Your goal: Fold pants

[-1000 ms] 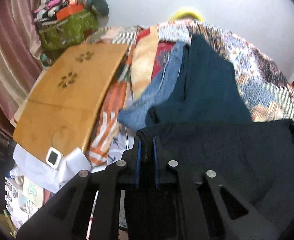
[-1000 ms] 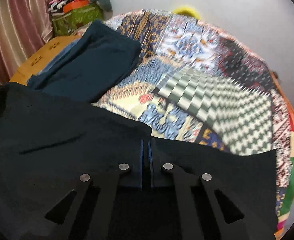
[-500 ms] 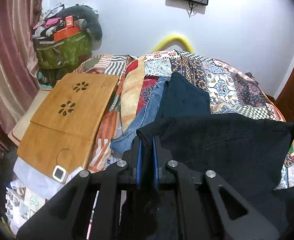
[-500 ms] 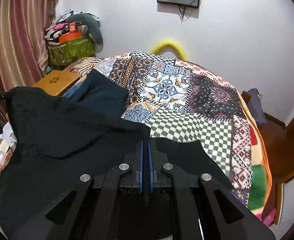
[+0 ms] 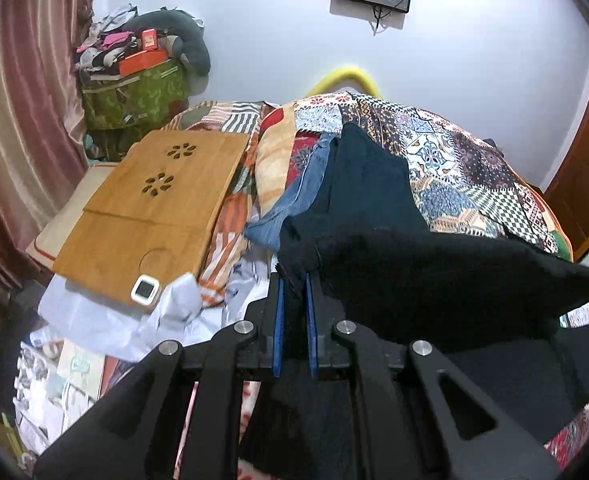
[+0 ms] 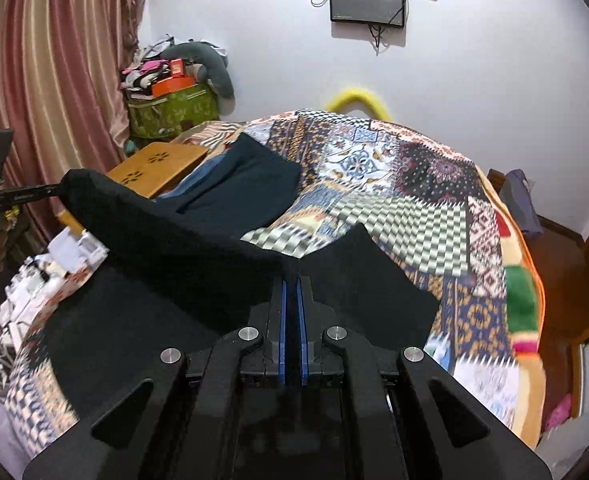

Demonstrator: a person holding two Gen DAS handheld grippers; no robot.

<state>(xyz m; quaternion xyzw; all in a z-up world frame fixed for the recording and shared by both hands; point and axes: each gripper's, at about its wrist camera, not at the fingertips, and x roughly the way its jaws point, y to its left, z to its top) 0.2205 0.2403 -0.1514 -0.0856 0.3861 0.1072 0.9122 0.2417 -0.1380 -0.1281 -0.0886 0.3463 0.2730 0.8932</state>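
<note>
Above the patchwork bed (image 6: 434, 216), black pants (image 6: 182, 248) hang lifted between the two tongs, one edge stretched nearly taut from side to side.

- Left tongs (image 5: 293, 280): blue pads pressed onto a bunched corner of the black cloth; a thick wad sits between them.
- Right tongs (image 6: 291, 284): pads drawn close together, pinching the other corner of the same edge. A thin layer only, so the gap looks almost nil.
- Rest of the pants droops below the held edge and lies across the near part of the bed; the far flap (image 6: 374, 280) rests flat on the quilt just right of the right tongs.
- Also on the bed, further back: a dark teal folded garment (image 6: 246, 184) on top of blue jeans (image 5: 294, 200). A wooden lap tray (image 5: 154, 208) sits to the left, well apart from the work.

Step in hand, as I judge it: mid-fold, held edge raised and ready to be carried over the lower half.

Next move likely calls for both tongs travelling together at even height, laying the held edge down square on the resting cloth, then releasing. Uneven travel would skew the fold. The landing spot should stay short of the teal pile.
</note>
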